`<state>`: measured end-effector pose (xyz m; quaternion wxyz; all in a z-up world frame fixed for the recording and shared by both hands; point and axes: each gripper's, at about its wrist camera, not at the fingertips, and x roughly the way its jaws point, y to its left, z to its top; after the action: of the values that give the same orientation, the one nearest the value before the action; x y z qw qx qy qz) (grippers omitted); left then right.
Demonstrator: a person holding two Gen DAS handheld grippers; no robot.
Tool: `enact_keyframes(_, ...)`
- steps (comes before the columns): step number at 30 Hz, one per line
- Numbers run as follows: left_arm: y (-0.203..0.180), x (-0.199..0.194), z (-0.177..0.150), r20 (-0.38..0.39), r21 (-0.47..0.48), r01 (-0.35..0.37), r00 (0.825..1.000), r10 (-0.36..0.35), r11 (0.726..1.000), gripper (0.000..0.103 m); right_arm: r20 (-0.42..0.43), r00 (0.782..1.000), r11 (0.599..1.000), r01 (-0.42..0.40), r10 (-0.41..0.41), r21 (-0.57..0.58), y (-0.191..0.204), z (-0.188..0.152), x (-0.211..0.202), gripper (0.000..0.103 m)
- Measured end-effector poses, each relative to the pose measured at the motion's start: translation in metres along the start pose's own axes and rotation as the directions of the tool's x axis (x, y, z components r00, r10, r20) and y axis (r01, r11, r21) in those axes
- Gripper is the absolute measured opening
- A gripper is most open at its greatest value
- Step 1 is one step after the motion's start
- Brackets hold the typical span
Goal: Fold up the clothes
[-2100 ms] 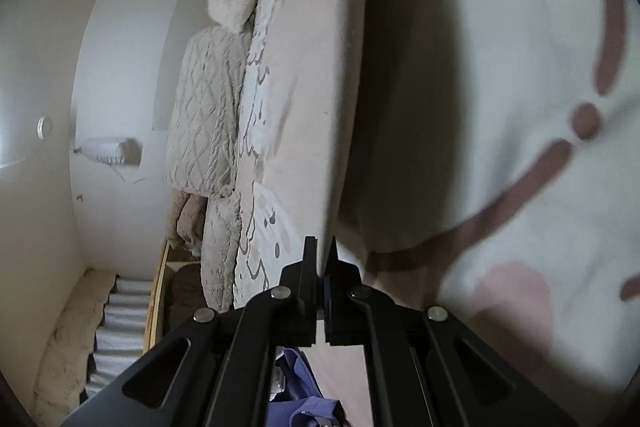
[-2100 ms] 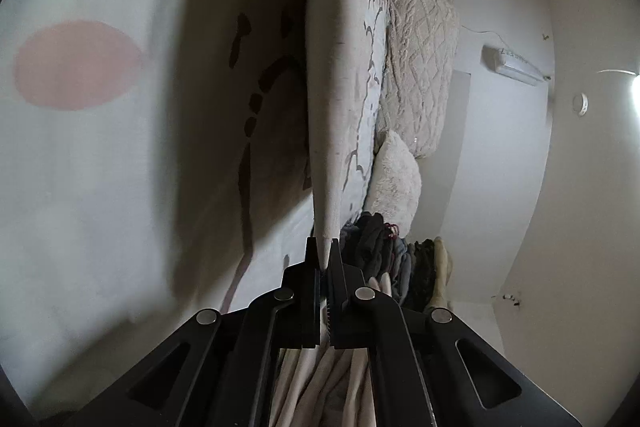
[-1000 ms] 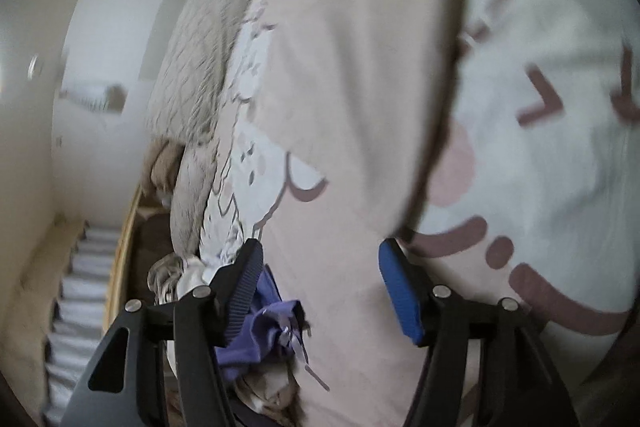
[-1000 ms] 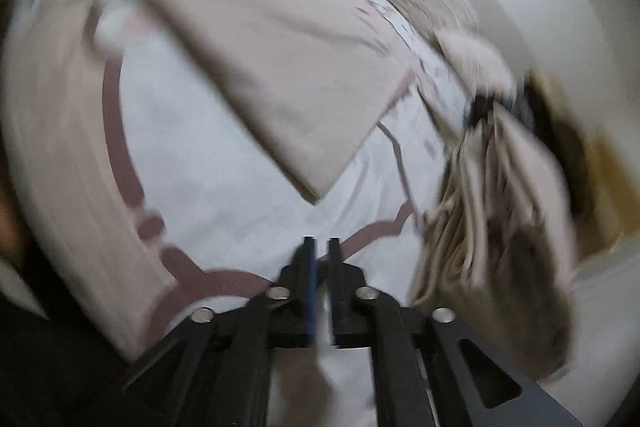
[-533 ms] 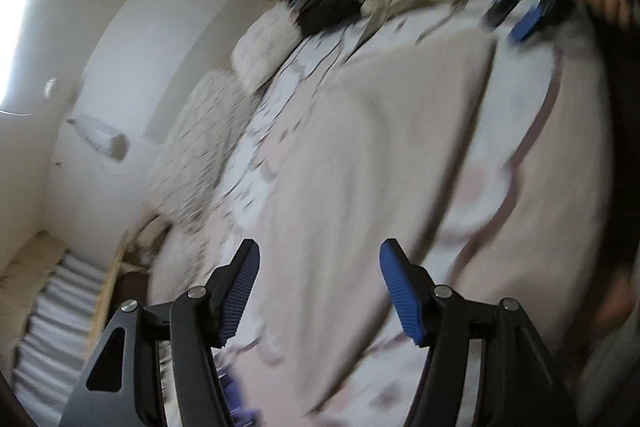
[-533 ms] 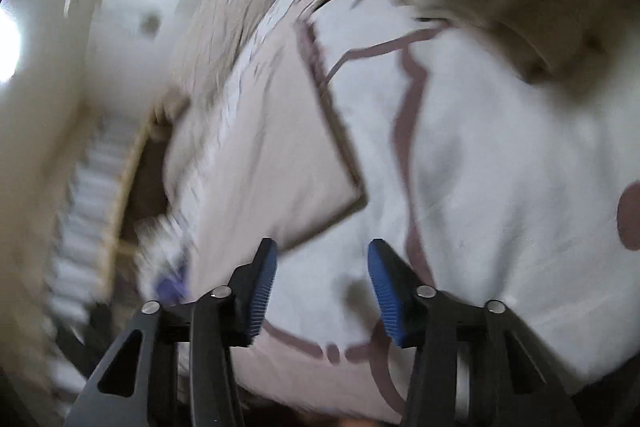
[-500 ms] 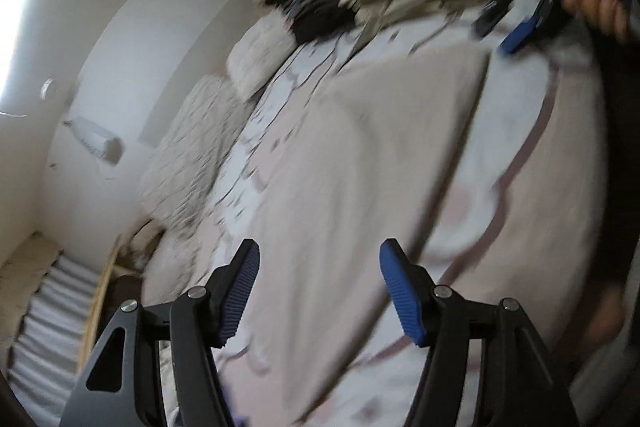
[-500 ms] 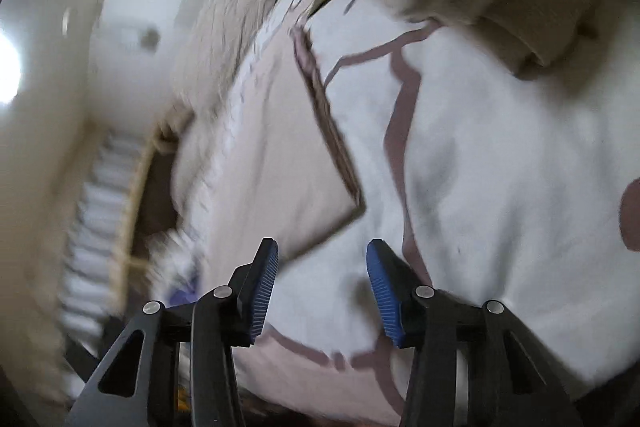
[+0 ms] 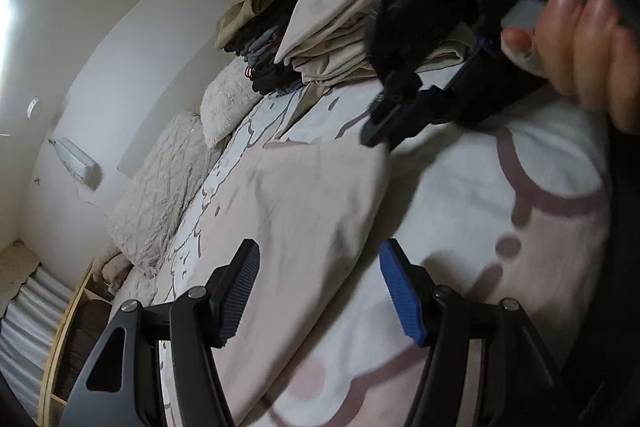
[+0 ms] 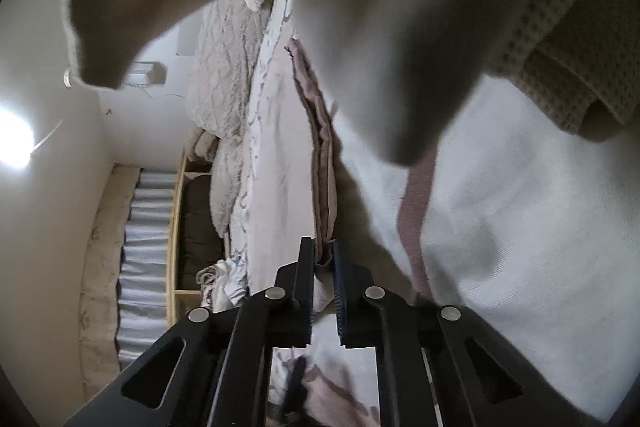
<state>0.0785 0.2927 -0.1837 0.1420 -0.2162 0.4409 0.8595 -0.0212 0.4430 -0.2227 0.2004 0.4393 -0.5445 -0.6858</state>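
Note:
A folded pale pink-beige cloth lies flat on the white bedspread with its brown-pink pattern. My left gripper hovers open over the cloth's near end, blue pads apart and empty. A hand holds my right gripper at the cloth's far corner. In the right wrist view the right gripper has its jaws closing, almost together, with the cloth's layered edge pinched between the pads.
A stack of folded clothes sits at the bed's far end; in the right wrist view it looms blurred overhead, with a waffle-knit piece. Quilted pillows line the wall side. A wooden shelf stands beyond the bed.
My right gripper went from open and empty to nearly shut on the cloth's edge, rolling and dropping close to the bed. The left gripper stayed open and swung along the cloth.

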Motion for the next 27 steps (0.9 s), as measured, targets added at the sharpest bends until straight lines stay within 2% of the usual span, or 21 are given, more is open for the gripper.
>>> enact_keyframes(5,-0.014,0.016,0.016,0.020,0.017,-0.021,1.000,0.021,1.000,0.062,0.012,0.998,0.998,-0.066,0.066,0.002,0.018,-0.002,0.006,0.006)
enact_keyframes(9,-0.009,0.023,0.026,0.034,-0.018,-0.016,0.999,0.017,1.000,0.062,-0.004,0.994,0.994,-0.111,0.110,-0.017,0.035,-0.003,0.006,0.006)
enact_keyframes(10,-0.007,0.024,0.028,0.039,-0.029,-0.018,0.999,0.019,0.999,0.059,-0.008,0.994,0.993,-0.113,0.113,-0.026,0.040,-0.003,0.007,0.006)
enact_keyframes(11,-0.004,0.025,0.031,0.045,-0.040,-0.019,0.999,0.021,0.999,0.053,-0.011,0.993,0.993,-0.116,0.115,-0.035,0.044,-0.002,0.009,0.006)
enact_keyframes(15,0.011,0.034,0.037,0.047,-0.141,-0.011,0.999,0.018,0.990,0.040,-0.027,0.993,0.990,-0.120,0.119,-0.071,0.061,-0.002,0.013,0.006)
enact_keyframes(17,0.020,0.040,0.039,0.040,-0.211,0.006,0.999,0.003,0.977,0.015,-0.028,0.995,0.990,-0.103,0.101,-0.099,0.065,0.000,0.013,0.006)
enact_keyframes(18,0.026,0.043,0.039,0.033,-0.258,0.021,0.999,-0.013,0.966,0.009,-0.022,0.996,0.990,-0.084,0.082,-0.116,0.069,-0.001,0.014,0.006)
enact_keyframes(19,0.031,0.045,0.039,0.028,-0.303,0.036,0.999,-0.029,0.952,0.005,-0.013,0.998,0.988,-0.056,0.054,-0.145,0.073,-0.002,0.013,0.006)
enact_keyframes(21,0.042,0.046,0.038,0.027,-0.380,0.062,0.998,-0.056,0.923,0.005,0.013,1.000,0.977,0.008,-0.005,-0.212,0.083,-0.005,0.007,0.006)
enact_keyframes(22,0.049,0.046,0.037,0.028,-0.429,0.079,0.997,-0.074,0.900,0.005,0.046,0.998,0.962,0.061,-0.050,-0.265,0.092,-0.008,0.002,0.006)
enact_keyframes(23,0.057,0.046,0.035,0.029,-0.477,0.096,0.995,-0.093,0.874,0.005,0.080,0.994,0.947,0.099,-0.078,-0.305,0.099,-0.009,-0.004,0.006)
enact_keyframes(25,0.073,0.050,0.030,0.040,-0.590,0.153,0.986,-0.160,0.793,0.004,0.139,0.986,0.904,0.138,-0.089,-0.405,0.125,-0.013,-0.012,0.009)
enact_keyframes(27,0.087,0.052,0.024,0.062,-0.694,0.206,0.972,-0.227,0.690,0.004,0.155,0.984,0.859,0.156,-0.090,-0.487,0.147,-0.009,-0.012,0.044)
